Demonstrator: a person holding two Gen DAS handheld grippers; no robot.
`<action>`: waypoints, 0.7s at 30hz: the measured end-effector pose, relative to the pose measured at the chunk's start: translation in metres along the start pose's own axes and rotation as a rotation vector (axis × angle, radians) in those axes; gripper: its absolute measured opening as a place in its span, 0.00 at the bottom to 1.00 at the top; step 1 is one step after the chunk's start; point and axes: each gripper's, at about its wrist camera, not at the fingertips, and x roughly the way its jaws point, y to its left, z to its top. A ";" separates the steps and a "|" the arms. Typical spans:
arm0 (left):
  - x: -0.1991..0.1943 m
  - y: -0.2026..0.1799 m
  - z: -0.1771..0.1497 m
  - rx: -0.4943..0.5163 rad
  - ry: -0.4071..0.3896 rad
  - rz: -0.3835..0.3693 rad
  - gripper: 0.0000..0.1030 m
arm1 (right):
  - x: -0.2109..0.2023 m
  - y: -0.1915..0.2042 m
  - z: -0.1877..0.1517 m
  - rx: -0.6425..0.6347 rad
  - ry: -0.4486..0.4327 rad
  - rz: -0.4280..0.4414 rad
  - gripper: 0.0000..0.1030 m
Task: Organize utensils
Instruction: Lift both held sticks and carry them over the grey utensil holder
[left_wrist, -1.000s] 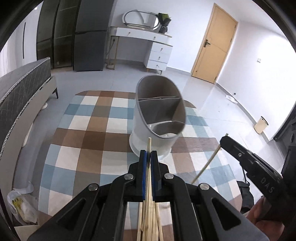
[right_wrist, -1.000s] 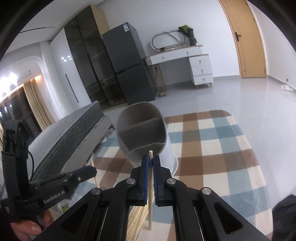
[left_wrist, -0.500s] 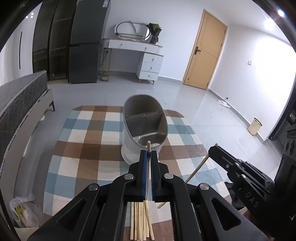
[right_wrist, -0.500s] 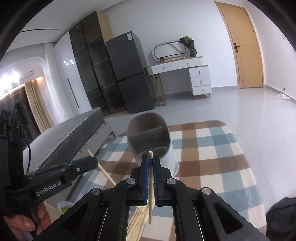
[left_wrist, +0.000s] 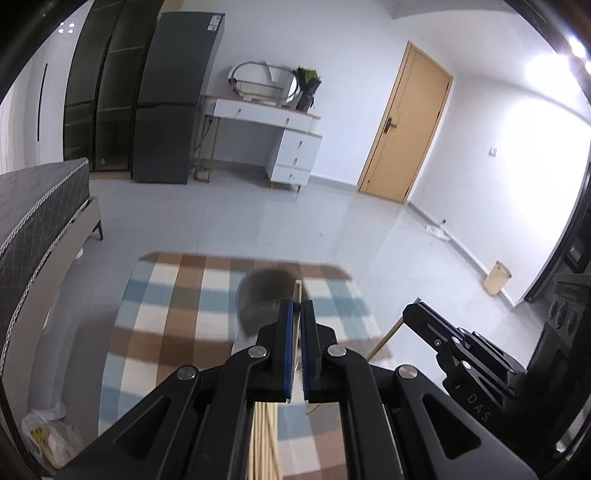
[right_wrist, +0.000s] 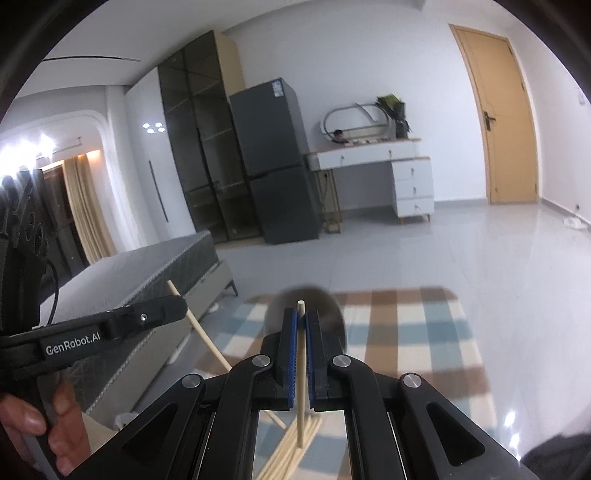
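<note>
1. Left gripper (left_wrist: 294, 314): jaws clamped on a single chopstick (left_wrist: 295, 295), tip poking just past the pads. Right gripper (right_wrist: 301, 321): jaws likewise clamped on its own chopstick (right_wrist: 301, 354).
2. Handling guess: light, stiff, thin wood, slick in the pads; grip mid-shaft or it pivots.
3. Loose chopstick pile (right_wrist: 295, 446) lies below the jaws.
4. Grey utensil holder (left_wrist: 266, 295) stands just ahead, blurred, on the checked tablecloth (left_wrist: 166, 295).
5. Beyond: tiled floor, bed, fridge, dresser, door.
</note>
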 end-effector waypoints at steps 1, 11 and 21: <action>-0.001 -0.001 0.006 0.000 -0.011 0.000 0.00 | 0.001 0.000 0.008 -0.007 -0.005 0.006 0.04; 0.023 0.007 0.066 0.000 -0.086 -0.008 0.00 | 0.041 0.013 0.088 -0.118 -0.068 0.052 0.04; 0.078 0.041 0.069 -0.027 -0.060 -0.005 0.00 | 0.105 0.014 0.090 -0.198 -0.044 0.071 0.04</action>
